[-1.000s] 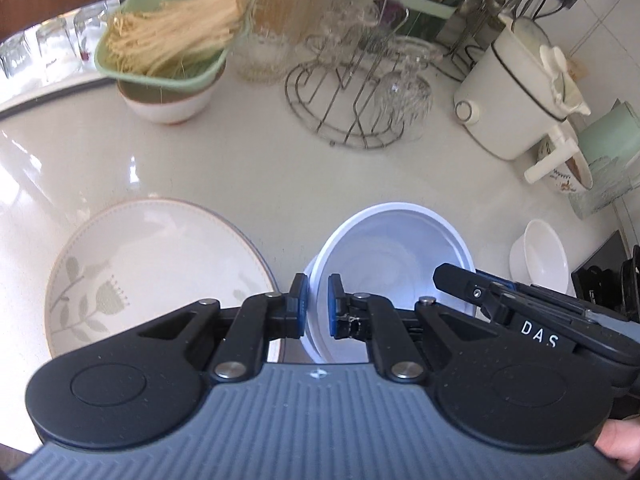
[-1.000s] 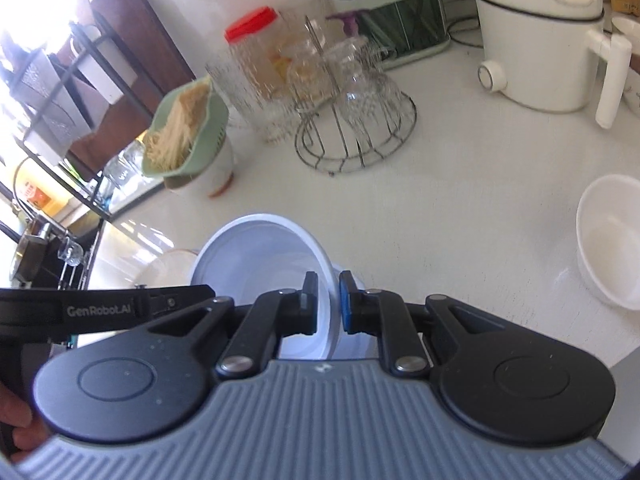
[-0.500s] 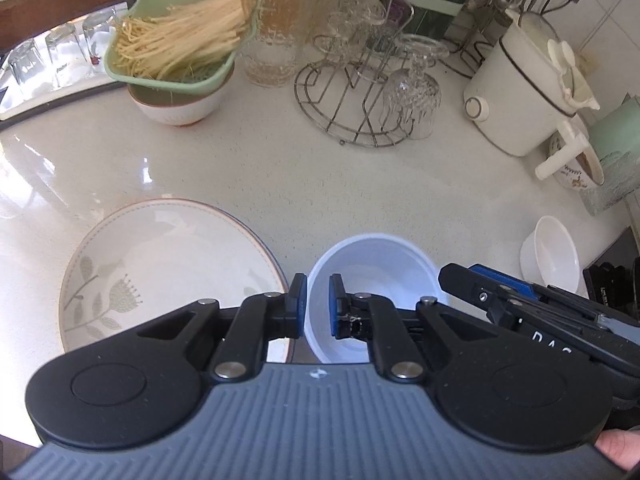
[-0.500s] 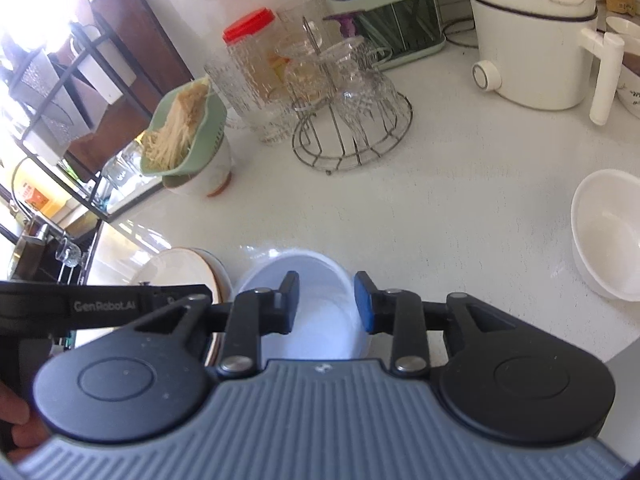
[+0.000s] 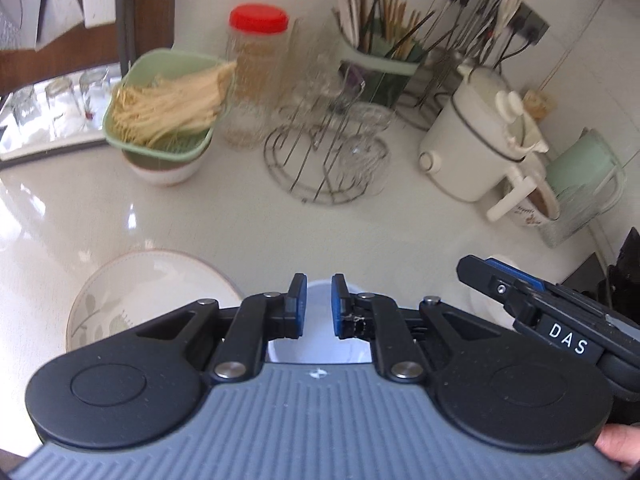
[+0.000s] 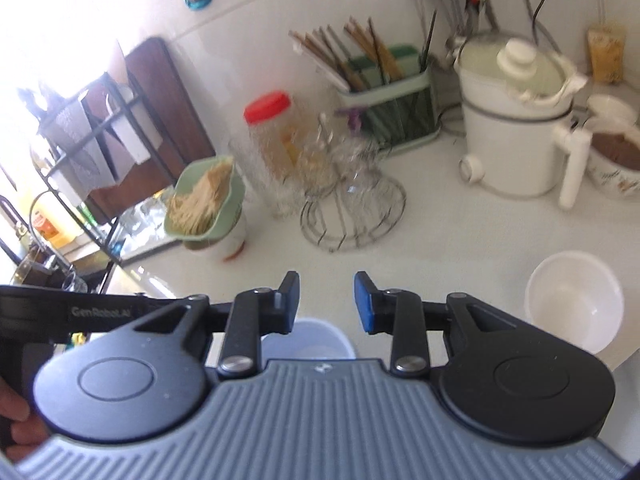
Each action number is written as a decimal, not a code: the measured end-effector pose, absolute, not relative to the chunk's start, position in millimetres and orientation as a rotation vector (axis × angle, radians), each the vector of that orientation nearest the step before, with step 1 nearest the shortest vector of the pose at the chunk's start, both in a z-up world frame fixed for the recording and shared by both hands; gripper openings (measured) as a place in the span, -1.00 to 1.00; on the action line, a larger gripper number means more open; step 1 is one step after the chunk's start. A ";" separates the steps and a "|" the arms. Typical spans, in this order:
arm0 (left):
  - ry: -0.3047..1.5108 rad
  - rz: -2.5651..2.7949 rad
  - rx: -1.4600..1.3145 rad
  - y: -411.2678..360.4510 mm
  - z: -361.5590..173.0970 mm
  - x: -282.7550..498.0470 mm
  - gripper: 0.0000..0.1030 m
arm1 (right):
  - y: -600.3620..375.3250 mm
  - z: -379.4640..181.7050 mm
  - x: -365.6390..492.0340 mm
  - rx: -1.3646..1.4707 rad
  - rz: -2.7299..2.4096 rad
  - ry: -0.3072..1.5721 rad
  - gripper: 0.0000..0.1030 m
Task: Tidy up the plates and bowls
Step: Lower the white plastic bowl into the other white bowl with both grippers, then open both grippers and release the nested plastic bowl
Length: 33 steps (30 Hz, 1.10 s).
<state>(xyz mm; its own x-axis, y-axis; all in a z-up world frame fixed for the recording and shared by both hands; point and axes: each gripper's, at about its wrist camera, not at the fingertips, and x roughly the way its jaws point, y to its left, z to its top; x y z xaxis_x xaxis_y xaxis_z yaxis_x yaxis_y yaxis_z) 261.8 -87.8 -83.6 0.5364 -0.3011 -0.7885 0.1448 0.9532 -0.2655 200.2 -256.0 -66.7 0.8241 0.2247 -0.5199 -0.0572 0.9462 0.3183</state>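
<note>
On the white countertop (image 5: pixel 240 220), floral plate (image 5: pixel 132 292) only in the left view, small white bowl (image 6: pixel 574 306) clear only in the right, blue-white bowl (image 5: pixel 320 344) below left gripper (image 5: pixel 318 306), narrowly parted, and right gripper (image 6: pixel 326 302), wide, both empty.

left gripper (image 5: pixel 319 306) jaws apart | white bowl (image 5: pixel 316 344) below, apparently unheld | plate (image 5: pixel 140 292) beside

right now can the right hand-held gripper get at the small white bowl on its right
Probably yes: the right hand-held gripper is open and empty, and bare counter lies between it and the small white bowl, with nothing in between.
</note>
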 end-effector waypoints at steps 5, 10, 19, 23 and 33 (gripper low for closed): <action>0.924 -0.302 -0.147 -95.8 -69.1 259.3 -0.71 | -264.4 -53.7 189.2 0.302 0.115 0.526 -0.34; 0.902 -0.343 -0.118 -106.3 -63.0 257.8 -0.71 | -273.5 -47.0 180.0 0.310 0.071 0.486 -0.34; 0.848 -0.412 -0.121 -113.0 -53.4 249.2 -0.71 | -283.3 -42.2 159.3 0.322 -0.020 0.399 -0.34; 0.841 -0.444 -0.123 -119.3 -52.9 247.7 -0.71 | -288.6 -39.2 152.6 0.321 -0.036 0.381 -0.34; 0.858 -0.530 -0.074 -142.2 -59.8 242.7 -0.71 | -303.4 -44.5 131.3 0.323 -0.087 0.394 -0.34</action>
<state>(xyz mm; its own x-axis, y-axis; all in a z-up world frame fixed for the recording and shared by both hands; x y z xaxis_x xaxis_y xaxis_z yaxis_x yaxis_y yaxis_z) 242.7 -142.2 -59.8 0.5329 -0.4735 -0.7013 0.4150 0.8685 -0.2710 131.3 -303.4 -44.5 0.9202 -0.0211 -0.3909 0.1455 0.9454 0.2917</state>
